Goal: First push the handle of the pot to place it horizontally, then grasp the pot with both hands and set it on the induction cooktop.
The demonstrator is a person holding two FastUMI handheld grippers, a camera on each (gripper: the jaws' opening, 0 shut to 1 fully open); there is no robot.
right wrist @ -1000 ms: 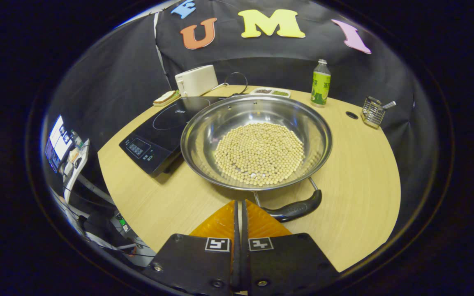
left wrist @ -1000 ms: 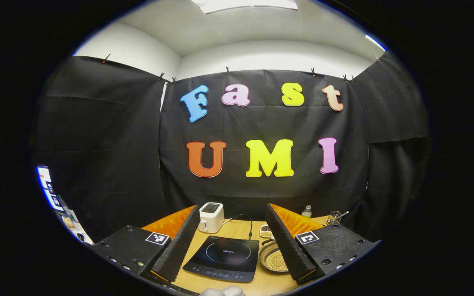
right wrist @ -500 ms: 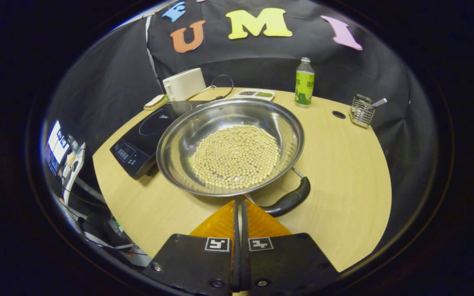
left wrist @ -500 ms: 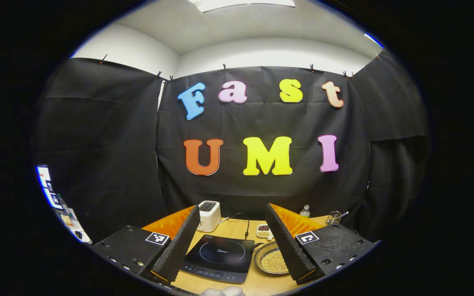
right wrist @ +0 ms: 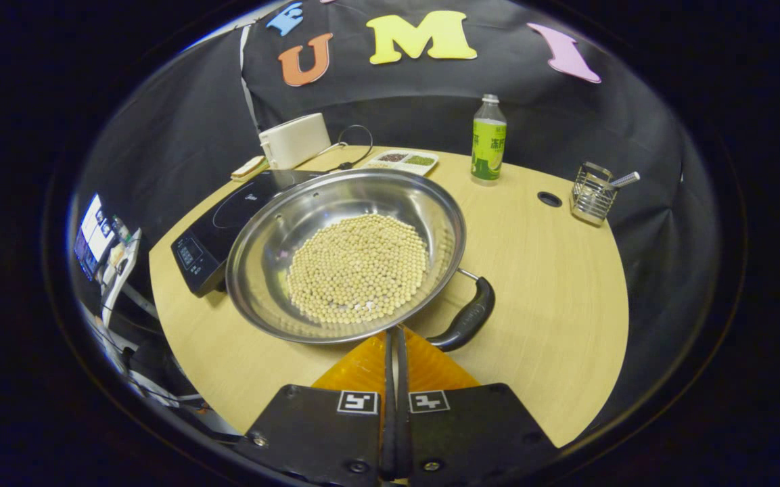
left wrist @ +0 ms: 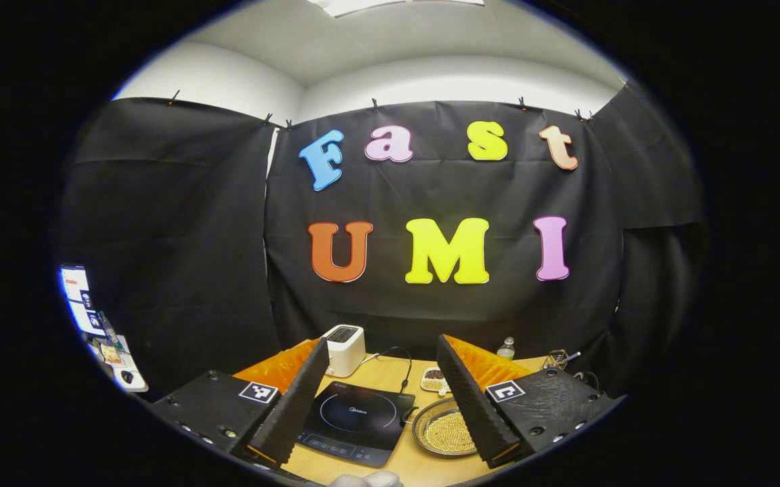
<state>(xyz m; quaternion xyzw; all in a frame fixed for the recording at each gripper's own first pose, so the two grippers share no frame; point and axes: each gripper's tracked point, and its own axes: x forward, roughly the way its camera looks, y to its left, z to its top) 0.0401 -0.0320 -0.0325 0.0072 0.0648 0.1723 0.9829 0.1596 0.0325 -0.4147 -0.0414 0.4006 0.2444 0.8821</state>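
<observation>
While the pot (right wrist: 346, 253) w/ beans is seen mid-frame beside the cooktop (right wrist: 227, 213), handle (right wrist: 465, 323) lower right, right gripper (right wrist: 394, 338) is pressed closed, empty; left gripper (left wrist: 381, 375) is held wide apart.

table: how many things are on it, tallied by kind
pot: 1
induction cooktop: 1
toaster: 1
bottle: 1
wire basket: 1
divided dish: 1
total: 6
</observation>
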